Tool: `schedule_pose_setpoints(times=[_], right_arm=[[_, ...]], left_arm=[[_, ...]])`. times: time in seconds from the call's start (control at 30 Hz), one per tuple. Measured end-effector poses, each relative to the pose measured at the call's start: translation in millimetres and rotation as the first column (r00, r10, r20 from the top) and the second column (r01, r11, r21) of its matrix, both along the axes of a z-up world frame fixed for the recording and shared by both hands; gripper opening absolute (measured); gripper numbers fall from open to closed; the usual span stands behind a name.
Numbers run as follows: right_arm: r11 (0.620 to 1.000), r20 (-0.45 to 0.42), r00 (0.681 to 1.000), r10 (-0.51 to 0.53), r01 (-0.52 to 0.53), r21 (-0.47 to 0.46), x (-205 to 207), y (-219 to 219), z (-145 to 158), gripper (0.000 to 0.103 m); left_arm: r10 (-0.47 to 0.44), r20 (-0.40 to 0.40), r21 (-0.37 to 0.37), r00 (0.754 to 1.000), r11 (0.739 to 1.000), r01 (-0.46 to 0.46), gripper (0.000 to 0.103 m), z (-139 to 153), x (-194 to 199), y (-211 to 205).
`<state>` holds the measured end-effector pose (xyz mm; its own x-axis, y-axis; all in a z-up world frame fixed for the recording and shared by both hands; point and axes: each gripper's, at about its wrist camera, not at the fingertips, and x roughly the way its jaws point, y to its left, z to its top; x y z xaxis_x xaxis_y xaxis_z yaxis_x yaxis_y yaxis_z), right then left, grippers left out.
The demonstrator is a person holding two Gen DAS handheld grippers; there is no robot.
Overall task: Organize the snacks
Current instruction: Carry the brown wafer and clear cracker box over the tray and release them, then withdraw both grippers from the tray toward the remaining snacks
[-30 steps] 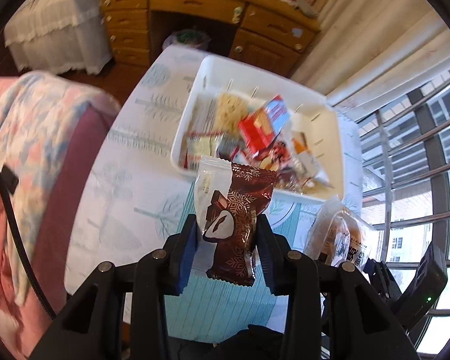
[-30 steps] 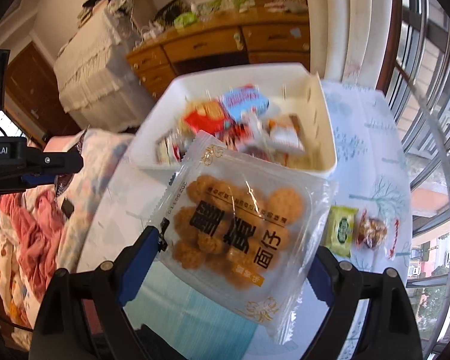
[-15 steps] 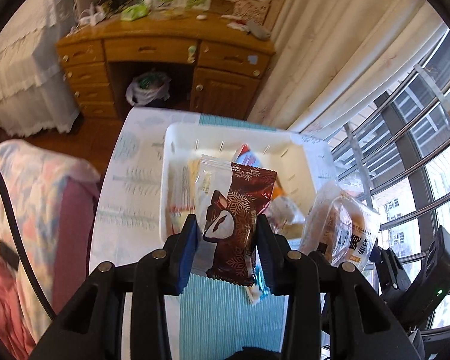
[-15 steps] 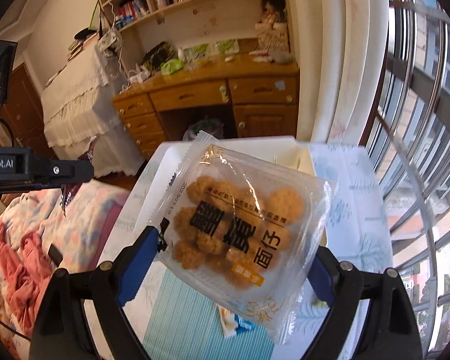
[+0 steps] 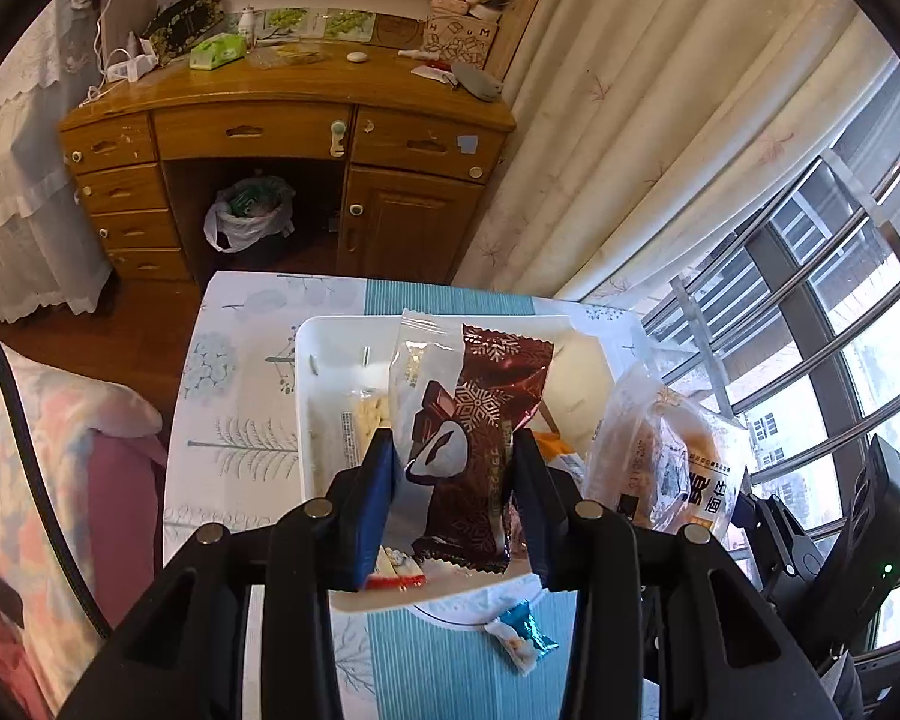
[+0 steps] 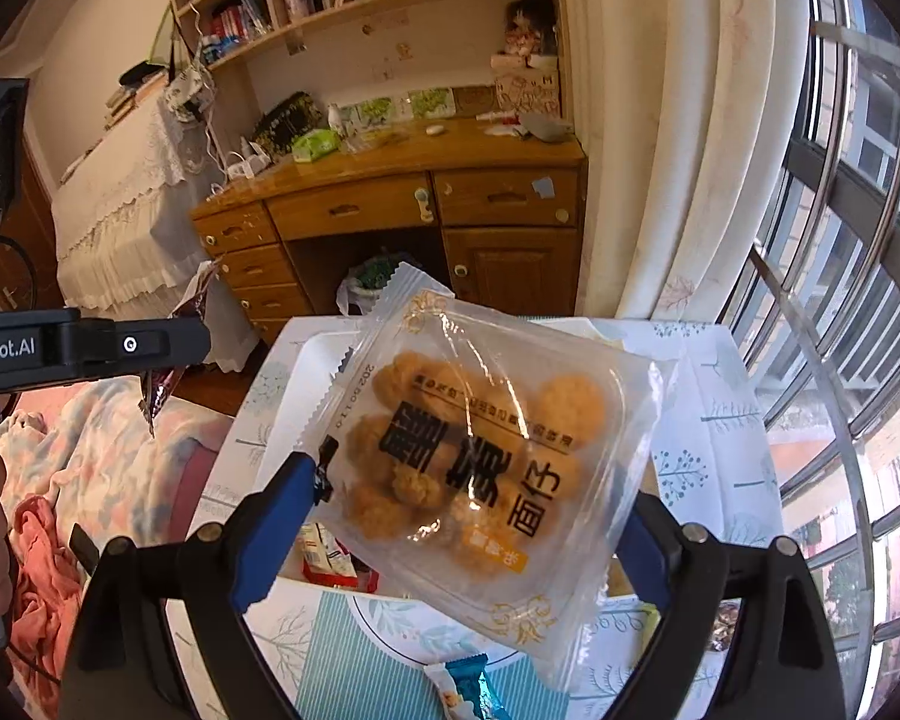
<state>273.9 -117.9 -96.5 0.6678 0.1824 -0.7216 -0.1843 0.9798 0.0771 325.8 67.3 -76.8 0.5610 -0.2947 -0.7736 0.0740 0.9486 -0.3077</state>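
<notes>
Both snack packs now raised above bin (image 5: 306, 420), probably; chocolate pack (image 5: 474, 450) between left hand-held gripper (image 5: 453, 480) pads.

Changes for you to log. White bin (image 5: 315, 396): it slides from upper centre of your left-wrist frame to lower centre, mostly behind the brown snack packet (image 5: 480, 450). In your right-wrist frame the biscuit pack (image 6: 480, 468) now hides it. Wooden desk (image 5: 282, 120): rises fully into both views. Blue-wrapped candy (image 5: 519, 639): newly visible at lower edge.
</notes>
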Motion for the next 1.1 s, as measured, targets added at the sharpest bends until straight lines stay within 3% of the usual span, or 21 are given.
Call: schedule_pose_setpoints(times=[0.03, 0.1, 0.13, 0.17, 0.57, 1.1], right_arm=[[1.0, -0.016, 1.0, -0.007, 0.007, 0.006, 4, 0, -4, 0.094], [0.999, -0.065, 0.998, -0.021, 0.022, 0.024, 12, -1, -11, 0.095], [0.999, -0.087, 0.996, -0.026, 0.029, 0.032, 16, -2, -15, 0.095], [0.999, -0.109, 0.993, -0.035, 0.039, 0.038, 19, -2, -20, 0.096], [0.995, -0.089, 0.993, -0.077, 0.082, 0.052, 13, -12, -14, 0.102], [0.994, -0.09, 0.995, -0.029, 0.038, 0.099, -25, -55, -7, 0.102]], left_arm=[[-0.001, -0.003, -0.006, 1.0, 1.0, 0.001, 0.037, -3, 3, 2], [-0.001, -0.033, -0.014, 0.999, 1.0, 0.001, 0.048, -10, 11, 4], [-0.003, -0.05, -0.021, 0.999, 1.0, 0.002, 0.068, -13, 12, 5], [0.002, -0.062, -0.023, 0.998, 1.0, -0.003, 0.079, -16, 14, 7], [0.028, -0.081, -0.028, 0.996, 0.999, -0.03, 0.081, -22, 6, 15], [0.173, -0.13, -0.011, 0.976, 0.984, -0.176, 0.081, -28, -73, 14]])
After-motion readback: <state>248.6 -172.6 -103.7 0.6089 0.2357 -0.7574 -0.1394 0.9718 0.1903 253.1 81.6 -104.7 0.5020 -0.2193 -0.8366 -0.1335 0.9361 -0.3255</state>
